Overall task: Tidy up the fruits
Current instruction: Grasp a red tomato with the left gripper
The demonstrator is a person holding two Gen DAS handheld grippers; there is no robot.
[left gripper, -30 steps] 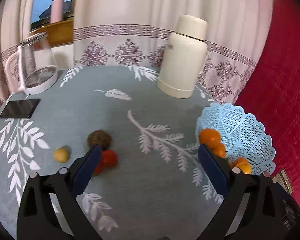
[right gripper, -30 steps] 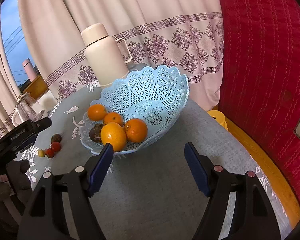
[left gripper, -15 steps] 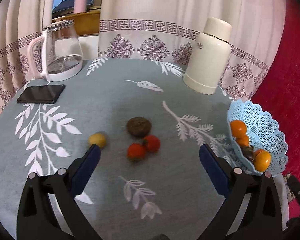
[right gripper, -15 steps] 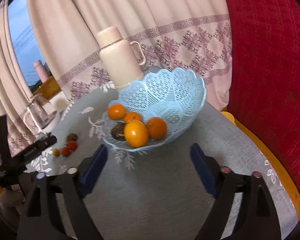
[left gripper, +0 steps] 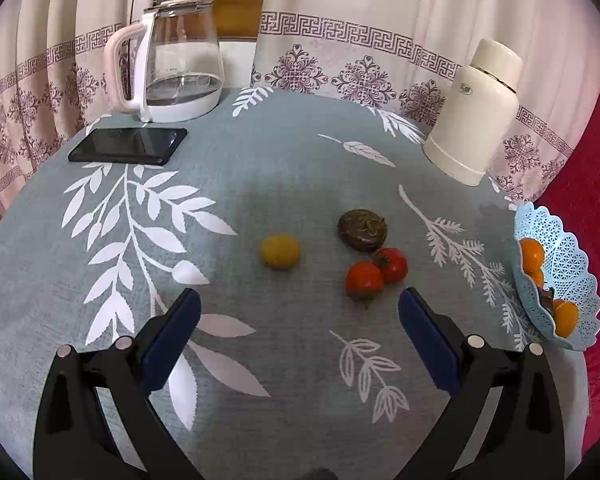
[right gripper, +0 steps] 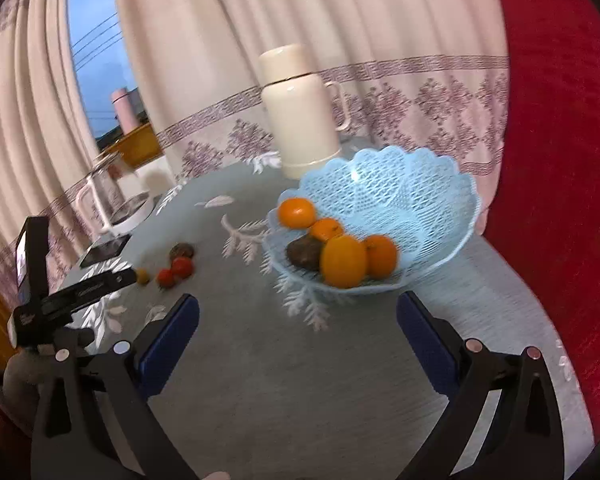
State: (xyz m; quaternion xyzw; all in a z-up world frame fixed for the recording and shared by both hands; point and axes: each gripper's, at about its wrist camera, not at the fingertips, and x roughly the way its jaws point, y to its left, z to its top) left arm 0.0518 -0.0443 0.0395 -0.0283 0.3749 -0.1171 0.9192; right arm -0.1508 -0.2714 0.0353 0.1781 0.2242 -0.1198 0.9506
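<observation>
The basket point(left gripper: 562, 280), cut off right of the open, empty left gripper point(left gripper: 299, 322), half-hides its fruit; the right gripper point(right gripper: 298, 326) is opening, empty.

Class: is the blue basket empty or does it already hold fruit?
It holds fruit: oranges and one dark fruit lie inside the blue basket.

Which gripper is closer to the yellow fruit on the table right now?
Left. The left gripper hangs open just short of the yellow fruit. The right gripper faces the blue basket, jaws opening and empty, well off to the side.
</observation>
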